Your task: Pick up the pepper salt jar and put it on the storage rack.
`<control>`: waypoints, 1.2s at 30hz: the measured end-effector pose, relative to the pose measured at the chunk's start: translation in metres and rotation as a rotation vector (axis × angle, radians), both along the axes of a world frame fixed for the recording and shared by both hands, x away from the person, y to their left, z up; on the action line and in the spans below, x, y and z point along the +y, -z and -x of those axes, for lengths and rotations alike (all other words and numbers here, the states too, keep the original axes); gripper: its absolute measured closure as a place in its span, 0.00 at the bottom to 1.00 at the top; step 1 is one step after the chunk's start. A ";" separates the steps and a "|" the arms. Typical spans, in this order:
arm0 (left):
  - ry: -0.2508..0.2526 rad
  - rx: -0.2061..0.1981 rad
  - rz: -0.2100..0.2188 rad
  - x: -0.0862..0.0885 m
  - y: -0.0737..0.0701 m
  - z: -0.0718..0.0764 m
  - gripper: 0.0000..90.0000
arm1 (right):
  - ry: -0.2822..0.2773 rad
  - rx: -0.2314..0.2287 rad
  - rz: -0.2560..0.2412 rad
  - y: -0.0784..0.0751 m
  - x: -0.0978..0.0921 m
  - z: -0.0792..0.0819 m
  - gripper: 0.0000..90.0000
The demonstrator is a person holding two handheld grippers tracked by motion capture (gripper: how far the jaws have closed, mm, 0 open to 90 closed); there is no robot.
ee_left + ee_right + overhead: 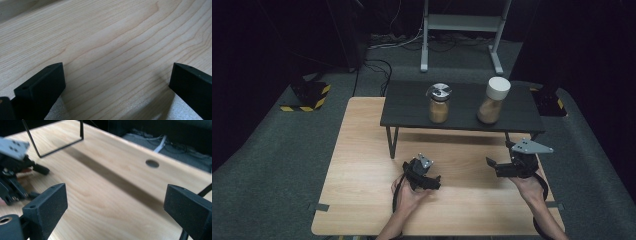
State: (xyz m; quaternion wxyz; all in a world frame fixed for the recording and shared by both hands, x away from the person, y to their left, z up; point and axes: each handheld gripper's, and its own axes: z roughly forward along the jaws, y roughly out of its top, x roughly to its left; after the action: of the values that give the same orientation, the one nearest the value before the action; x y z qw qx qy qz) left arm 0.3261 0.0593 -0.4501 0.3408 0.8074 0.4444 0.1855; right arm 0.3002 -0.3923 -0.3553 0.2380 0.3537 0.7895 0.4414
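Observation:
Two glass jars of brown powder stand on a low black shelf (pixel 412 107) at the back of the wooden table (pixel 362 165): one with a silver lid (pixel 438 102), one with a white lid (pixel 494 100). My left gripper (pixel 424 177) is held low over the table in front of the shelf. In its own view it (pixel 117 67) is open, with bare wood between the jaws. My right gripper (pixel 494 167) hovers at the right, pointing left. It (pixel 116 188) is open and holds nothing. The left gripper (pixel 12 162) also appears at the left of the right gripper view.
The shelf stands on thin black wire legs (pixel 60 142) with a gap beneath it. A round cable hole (pixel 152 163) sits near the table's far edge. Grey carpet (pixel 272 165) surrounds the table, and a metal stand (pixel 462 30) is behind it.

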 end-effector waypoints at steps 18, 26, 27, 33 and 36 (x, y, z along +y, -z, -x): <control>-0.001 0.002 0.002 0.000 0.000 -0.001 0.00 | 0.054 0.101 -0.009 0.045 -0.003 -0.013 0.04; -0.001 0.000 0.001 -0.001 0.000 0.000 0.00 | 0.089 0.138 0.006 0.064 0.000 -0.017 0.04; -0.001 0.000 0.001 -0.001 0.000 0.000 0.00 | 0.092 0.135 0.017 0.068 0.000 -0.016 0.04; 0.000 0.000 0.001 -0.001 0.000 0.000 0.00 | 0.103 0.130 0.022 0.078 0.001 -0.013 0.04; 0.000 0.000 0.002 -0.001 0.000 0.000 0.00 | 0.108 0.138 0.024 0.081 0.002 -0.013 0.04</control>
State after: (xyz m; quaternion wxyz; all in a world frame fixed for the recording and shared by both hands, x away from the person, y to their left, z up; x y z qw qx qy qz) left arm 0.3264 0.0584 -0.4503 0.3415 0.8070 0.4447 0.1854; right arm 0.3129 -0.3904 -0.4358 0.2107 0.4225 0.7892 0.3928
